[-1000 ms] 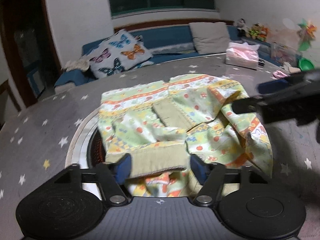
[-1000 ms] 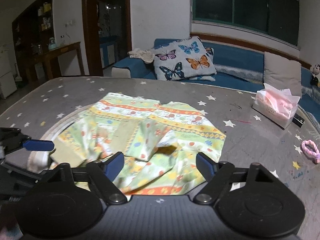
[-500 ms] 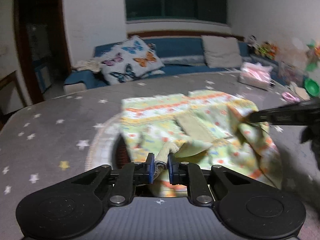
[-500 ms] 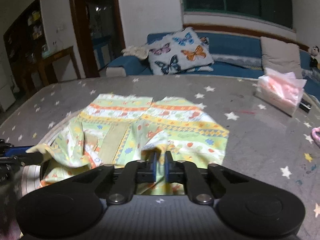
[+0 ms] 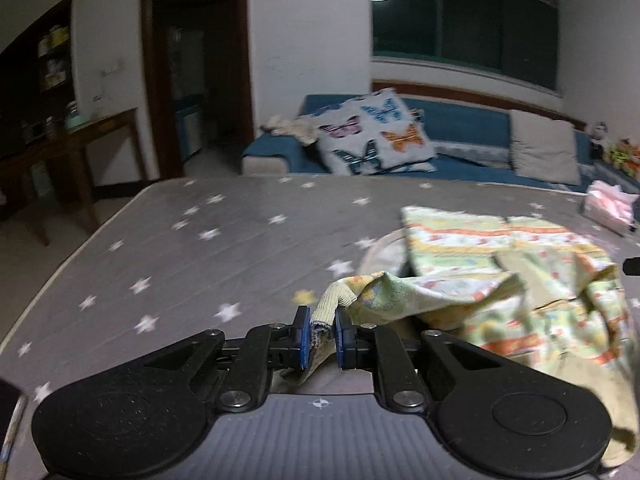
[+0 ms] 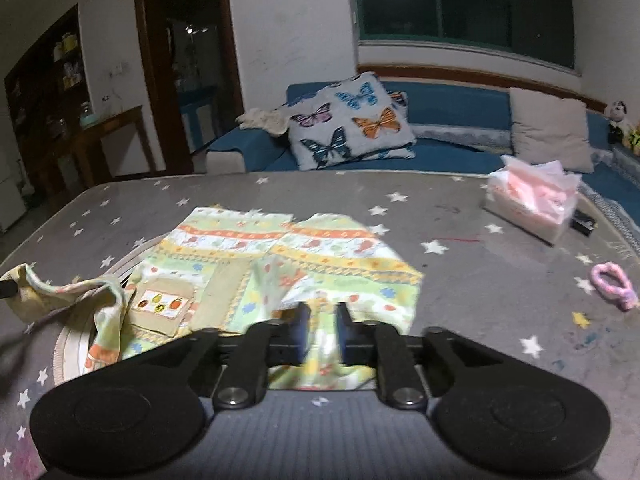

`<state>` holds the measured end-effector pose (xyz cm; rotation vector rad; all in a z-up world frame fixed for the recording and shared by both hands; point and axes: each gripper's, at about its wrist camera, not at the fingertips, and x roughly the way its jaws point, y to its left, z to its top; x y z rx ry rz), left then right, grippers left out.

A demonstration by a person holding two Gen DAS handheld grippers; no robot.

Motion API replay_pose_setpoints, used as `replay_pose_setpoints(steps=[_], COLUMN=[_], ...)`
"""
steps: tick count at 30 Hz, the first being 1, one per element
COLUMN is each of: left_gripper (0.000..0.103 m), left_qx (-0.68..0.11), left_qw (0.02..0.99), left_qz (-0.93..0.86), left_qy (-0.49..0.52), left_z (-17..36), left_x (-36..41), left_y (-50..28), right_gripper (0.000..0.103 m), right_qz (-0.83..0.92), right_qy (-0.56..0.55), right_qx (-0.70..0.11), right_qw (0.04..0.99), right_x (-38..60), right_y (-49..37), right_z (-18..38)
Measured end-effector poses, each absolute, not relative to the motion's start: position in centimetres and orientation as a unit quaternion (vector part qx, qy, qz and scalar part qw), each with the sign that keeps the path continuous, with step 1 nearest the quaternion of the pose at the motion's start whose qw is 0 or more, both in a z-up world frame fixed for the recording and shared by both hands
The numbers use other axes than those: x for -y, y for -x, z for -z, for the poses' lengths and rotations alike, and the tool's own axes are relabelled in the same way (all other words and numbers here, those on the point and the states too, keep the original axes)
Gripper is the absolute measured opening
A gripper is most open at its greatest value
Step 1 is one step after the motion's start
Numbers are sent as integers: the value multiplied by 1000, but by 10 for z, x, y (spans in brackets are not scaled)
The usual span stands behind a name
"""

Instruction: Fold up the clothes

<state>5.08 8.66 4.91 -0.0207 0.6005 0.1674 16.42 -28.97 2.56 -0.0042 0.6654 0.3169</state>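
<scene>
A small green, yellow and orange patterned garment (image 6: pixel 280 252) lies on the grey star-print table (image 6: pixel 460 280). My left gripper (image 5: pixel 319 338) is shut on its ribbed olive waistband corner (image 5: pixel 334 304) and holds it lifted, out to the left of the rest of the cloth (image 5: pixel 500 276). That lifted corner shows at the far left of the right wrist view (image 6: pixel 24 284). My right gripper (image 6: pixel 319 330) is shut on the garment's near edge (image 6: pixel 320 344). A tan pocket with a fruit print (image 6: pixel 160 304) faces up.
A pink tissue pack (image 6: pixel 532 200) sits at the back right of the table, with a pink hair tie (image 6: pixel 612 284) nearer the right edge. A round inset ring (image 6: pixel 72 344) lies under the garment's left part. A blue sofa with a butterfly pillow (image 6: pixel 348 120) stands behind the table.
Both grippers went from open to shut on the garment. My left gripper then pulled the waistband corner out to the left and swung its view left; the right has lifted the near edge slightly.
</scene>
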Motion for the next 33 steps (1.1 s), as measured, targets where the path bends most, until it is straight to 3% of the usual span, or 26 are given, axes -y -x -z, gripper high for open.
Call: replay_pose_setpoints(steps=[6, 9, 11, 15, 22, 27, 31, 32, 33], left_gripper=[13, 13, 13, 12, 12, 12, 12, 12, 12], left_qx=[-294, -298, -303, -313, -314, -322, -326, -328, -331], left_qw=[946, 942, 938, 932, 929, 925, 922, 921, 919], left_qz=[-132, -155, -166, -179, -190, -195, -203, -206, -209], left_qy=[20, 27, 29, 32, 45, 46, 46, 46, 45], left_z=[-49, -47, -44, -36, -31, -27, -26, -25, -25], left_x=[-120, -137, -145, -156, -166, -172, -178, -180, -182], left_y=[-43, -40, -37, -32, -24, -14, -3, 0, 2], right_gripper=[41, 37, 17, 3, 3, 12, 12, 15, 29], right_qz=[-158, -148, -143, -128, -57, 8, 45, 46, 45], right_qy=[55, 64, 54, 12, -57, -88, -65, -58, -45], right_qx=[-338, -351, -356, -339, -280, -318, -352, -357, -354], right_qw=[926, 922, 922, 932, 956, 944, 933, 931, 933], right_x=[262, 256, 256, 272, 337, 397, 417, 419, 418], right_y=[-180, -192, -197, -194, -156, -115, -98, -94, -92], right_z=[-8, 5, 10, 2, -28, -14, 4, 6, 6])
